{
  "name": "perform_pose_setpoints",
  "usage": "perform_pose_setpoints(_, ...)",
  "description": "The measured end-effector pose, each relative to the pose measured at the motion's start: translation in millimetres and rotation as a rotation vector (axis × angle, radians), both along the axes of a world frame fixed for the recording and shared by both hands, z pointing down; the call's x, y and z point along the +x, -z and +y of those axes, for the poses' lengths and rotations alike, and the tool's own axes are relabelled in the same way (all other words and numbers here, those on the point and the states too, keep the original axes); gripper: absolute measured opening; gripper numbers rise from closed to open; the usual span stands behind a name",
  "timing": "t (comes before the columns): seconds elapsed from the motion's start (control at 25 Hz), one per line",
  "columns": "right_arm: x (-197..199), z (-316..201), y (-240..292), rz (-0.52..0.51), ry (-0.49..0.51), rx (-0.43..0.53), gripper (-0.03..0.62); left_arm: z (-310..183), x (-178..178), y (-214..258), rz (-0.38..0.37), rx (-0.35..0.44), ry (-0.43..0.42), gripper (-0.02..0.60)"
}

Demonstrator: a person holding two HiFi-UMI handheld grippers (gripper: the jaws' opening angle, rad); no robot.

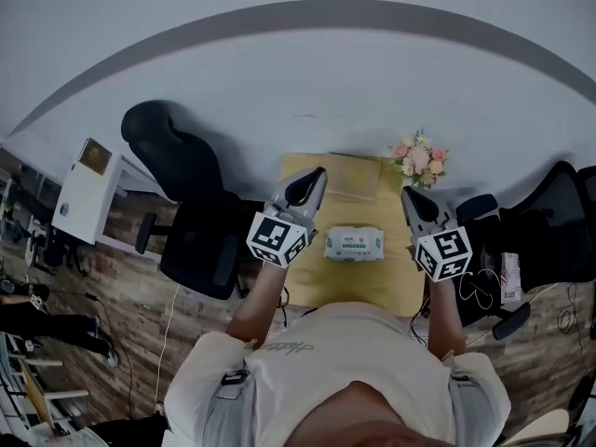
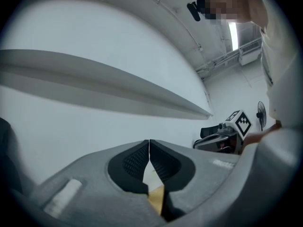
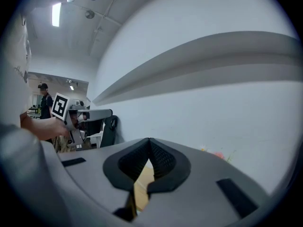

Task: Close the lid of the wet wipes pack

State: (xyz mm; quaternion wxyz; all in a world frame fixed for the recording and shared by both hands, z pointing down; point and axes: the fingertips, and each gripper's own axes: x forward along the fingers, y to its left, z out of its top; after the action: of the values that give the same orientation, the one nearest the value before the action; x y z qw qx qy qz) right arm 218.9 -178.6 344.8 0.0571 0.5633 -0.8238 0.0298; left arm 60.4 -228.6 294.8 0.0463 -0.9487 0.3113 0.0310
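Note:
A white and green wet wipes pack (image 1: 354, 243) lies flat on a small yellow table (image 1: 307, 277), between my two grippers. My left gripper (image 1: 318, 173) is held above the table to the left of the pack, jaws shut with nothing in them. My right gripper (image 1: 408, 194) hovers to the right of the pack, also shut and holding nothing. In the left gripper view the left gripper (image 2: 149, 142) has its tips meeting and points at the white wall; in the right gripper view the right gripper (image 3: 149, 141) looks the same. The pack does not appear in either gripper view.
A tan box (image 1: 352, 177) lies at the table's far edge, with a bunch of pink flowers (image 1: 420, 159) at its far right corner. Black office chairs stand to the left (image 1: 191, 203) and right (image 1: 549, 222). A white cabinet (image 1: 86, 190) stands further left, with the white wall beyond.

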Motion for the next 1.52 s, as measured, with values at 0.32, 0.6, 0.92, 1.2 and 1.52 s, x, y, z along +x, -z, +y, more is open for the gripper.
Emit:
perform_pose_setpoints(0.32,-4,-3,34,-0.020,-0.008,0.094,0.003,-9,-4,4,-0.021,-0.009,0.009,0.018)
perform_pose_setpoints(0.6,-11,-11,35,-0.024,-0.001,0.089,0.003,-10,-8,-13,-0.016,-0.069,0.009,0.018)
perform_pose_setpoints(0.92,-17,-11,23,-0.031,0.019,0.054,0.003,-7,-6,-32,-0.011,-0.112,-0.004,0.018)
perform_pose_setpoints(1.2,-20,-9,20,-0.024,0.021,0.057,0.003,-2,0,-38,-0.025,-0.122,-0.021,0.018)
perform_pose_setpoints(1.52,-15,-7,15,-0.056,0.025,0.043,0.003,-7,1,-33,-0.025,-0.118,-0.016,0.018)
